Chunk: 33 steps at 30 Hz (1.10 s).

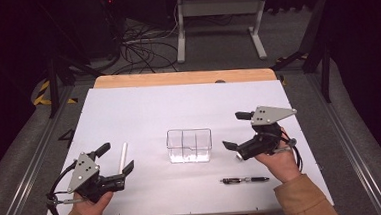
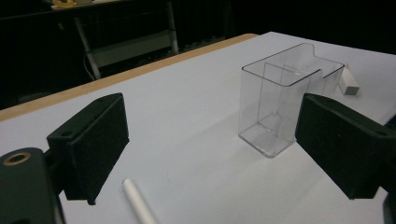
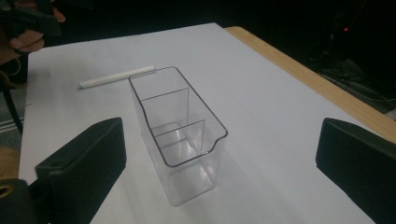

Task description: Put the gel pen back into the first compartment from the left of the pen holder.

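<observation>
Nearest the high camera we note the person's two sleeves and hands at the near edge of the tabletop [image 1: 143, 98], each hand carrying a claw. We find the left claw [image 1: 115, 158] spread wide with nothing between its jaws; a white stick [image 1: 123, 157] lies on the white surface in the gap between those jaws as seen from above, though we cannot tell that either pad touches it. In the left gripper view the same stick [image 2: 138, 201] lies low between the two black jaws, flat on the tabletop, and the clear container [image 2: 285, 100] stands upright ahead of that claw and toward its right jaw, apart from both. We find the right claw [image 1: 236, 131] likewise wide, its jaws empty and pointing toward the container [image 1: 189, 145], which stands just ahead of it without contact. In the right gripper view we see the container [image 3: 180, 135] upright between and beyond the jaws, divided inside by clear walls into compartments, all of which look empty. Past it in that view lies the white stick [image 3: 116, 76], and farther off the left claw in its hand. A dark pen [image 1: 245, 180] lies flat on the tabletop just behind the right claw, beside the right hand [image 1: 282, 162], touching neither as far as we can judge. Beyond the far wooden edge we note cables and a white frame on the floor.
</observation>
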Each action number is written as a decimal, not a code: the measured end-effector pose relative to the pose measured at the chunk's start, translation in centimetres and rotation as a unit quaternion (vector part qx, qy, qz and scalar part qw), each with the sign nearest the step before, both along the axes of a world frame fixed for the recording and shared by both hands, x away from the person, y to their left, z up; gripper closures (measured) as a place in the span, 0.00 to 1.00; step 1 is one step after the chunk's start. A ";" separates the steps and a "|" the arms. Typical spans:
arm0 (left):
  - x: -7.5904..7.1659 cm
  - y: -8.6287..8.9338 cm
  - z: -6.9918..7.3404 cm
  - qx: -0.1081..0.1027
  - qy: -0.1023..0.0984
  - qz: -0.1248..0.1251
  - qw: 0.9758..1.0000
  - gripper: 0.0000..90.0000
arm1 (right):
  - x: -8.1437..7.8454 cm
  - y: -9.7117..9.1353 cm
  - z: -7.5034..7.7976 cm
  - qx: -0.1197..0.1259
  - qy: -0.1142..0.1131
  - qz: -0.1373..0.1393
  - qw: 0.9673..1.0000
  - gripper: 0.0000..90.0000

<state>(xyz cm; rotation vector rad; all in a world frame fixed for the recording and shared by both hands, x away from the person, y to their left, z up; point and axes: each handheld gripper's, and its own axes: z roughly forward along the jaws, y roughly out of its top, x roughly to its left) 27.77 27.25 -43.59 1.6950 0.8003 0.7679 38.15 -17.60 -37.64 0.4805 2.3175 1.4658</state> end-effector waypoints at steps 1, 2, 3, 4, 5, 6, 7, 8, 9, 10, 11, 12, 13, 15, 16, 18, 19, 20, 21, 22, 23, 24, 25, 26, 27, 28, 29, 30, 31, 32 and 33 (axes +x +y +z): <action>0.0 -0.1 0.1 0.001 0.001 -0.002 1.000 0.11 | -0.4 -0.6 -0.1 0.005 -0.004 -0.011 1.000 0.01; 0.0 -0.3 0.2 0.001 0.001 -0.004 1.000 0.11 | -0.4 -0.6 -0.1 0.005 -0.004 -0.011 1.000 0.01; 0.0 -0.4 0.3 0.002 0.000 -0.007 1.000 0.11 | -0.7 -1.3 -0.1 0.011 -0.010 -0.023 1.000 0.01; 0.0 -0.5 0.4 0.004 0.001 -0.010 1.000 0.11 | -0.8 -1.6 -0.2 0.019 -0.011 -0.026 0.999 0.01; 0.0 -0.7 0.4 0.003 0.001 -0.014 1.000 0.11 | -0.8 -1.6 -0.2 0.019 -0.011 -0.026 0.999 0.01; 0.0 -0.8 0.5 0.004 -0.001 -0.017 1.000 0.11 | -0.9 -2.0 -0.3 0.026 -0.016 -0.037 0.999 0.01; 0.1 -0.9 0.6 0.005 0.000 -0.021 1.000 0.11 | -0.9 -2.0 -0.3 0.026 -0.016 -0.037 0.999 0.01; 0.1 -1.0 0.7 0.005 0.005 -0.027 1.000 0.11 | -1.0 -2.1 -0.4 0.028 -0.018 -0.040 0.999 0.01; 0.2 -1.1 0.8 0.006 0.008 -0.030 1.000 0.11 | -1.0 -2.2 -0.6 0.027 -0.018 -0.043 0.999 0.00; 0.2 -1.2 0.9 0.006 0.008 -0.033 0.999 0.11 | -1.0 -2.3 -0.7 0.027 -0.019 -0.048 0.998 0.00; 0.1 -1.4 1.0 0.005 0.009 -0.036 0.999 0.11 | -1.1 -2.5 -1.0 0.030 -0.023 -0.055 0.998 0.00; 0.1 -1.7 1.3 0.009 0.012 -0.046 0.999 0.11 | -1.1 -2.7 -1.0 0.034 -0.023 -0.057 0.998 0.00; 0.1 -1.7 1.3 0.009 0.012 -0.046 0.999 0.11 | -1.1 -2.7 -1.0 0.034 -0.023 -0.057 0.998 0.00; 0.1 -2.2 1.5 0.014 0.017 -0.056 0.998 0.09 | -1.2 -3.1 -1.1 0.043 -0.023 -0.064 0.997 0.00; 0.1 -2.2 1.5 0.014 0.017 -0.056 0.998 0.09 | -1.2 -3.2 -1.1 0.045 -0.026 -0.067 0.996 0.00; 0.1 -2.6 1.7 0.017 0.022 -0.067 0.997 0.08 | -1.3 -3.5 -1.0 0.052 -0.027 -0.066 0.996 0.00; 0.2 -2.7 1.8 0.018 0.024 -0.074 0.997 0.08 | -1.3 -3.5 -1.0 0.052 -0.027 -0.066 0.996 0.00; 0.2 -2.8 1.8 0.018 0.028 -0.080 0.996 0.07 | -1.4 -3.8 -0.9 0.053 -0.027 -0.065 0.996 0.00; 0.3 -3.0 1.9 0.017 0.029 -0.084 0.996 0.07 | -1.4 -3.9 -0.9 0.055 -0.025 -0.066 0.996 0.00; 0.3 -3.1 2.0 0.017 0.031 -0.088 0.996 0.07 | -1.4 -4.0 -0.9 0.057 -0.020 -0.066 0.996 0.00; 0.4 -3.2 2.1 0.017 0.033 -0.092 0.995 0.07 | -1.4 -4.0 -0.9 0.057 -0.020 -0.066 0.996 0.00; 0.4 -3.4 2.2 0.017 0.035 -0.096 0.995 0.08 | -1.3 -4.2 -1.0 0.061 -0.011 -0.064 0.996 0.00; 0.5 -3.5 2.3 0.018 0.037 -0.099 0.994 0.09 | -1.3 -4.3 -1.0 0.061 -0.011 -0.064 0.996 0.00; 0.6 -3.7 2.4 0.021 0.038 -0.104 0.994 0.09 | -1.3 -4.3 -1.0 0.061 -0.011 -0.064 0.996 0.00; 0.7 -3.8 2.6 0.023 0.039 -0.109 0.993 0.10 | -1.3 -4.4 -1.1 0.062 -0.010 -0.063 0.996 0.00; 0.8 -4.3 2.9 0.023 0.046 -0.119 0.992 0.12 | -1.3 -4.4 -1.1 0.065 -0.008 -0.064 0.996 0.00; 0.8 -4.3 2.9 0.023 0.046 -0.119 0.992 0.12 | -1.3 -4.4 -1.1 0.065 -0.008 -0.064 0.996 0.00; 0.9 -4.6 3.0 0.021 0.047 -0.125 0.991 0.12 | -1.2 -4.5 -1.2 0.066 -0.004 -0.064 0.996 0.00; 1.0 -5.2 3.3 0.019 0.050 -0.136 0.989 0.13 | -1.2 -4.6 -1.2 0.068 -0.001 -0.065 0.996 0.00; 1.0 -5.2 3.3 0.019 0.050 -0.136 0.989 0.13 | -1.2 -4.6 -1.2 0.071 0.002 -0.067 0.995 0.00; 1.1 -5.5 3.4 0.017 0.052 -0.141 0.989 0.13 | -1.3 -4.7 -1.3 0.073 0.004 -0.068 0.995 0.01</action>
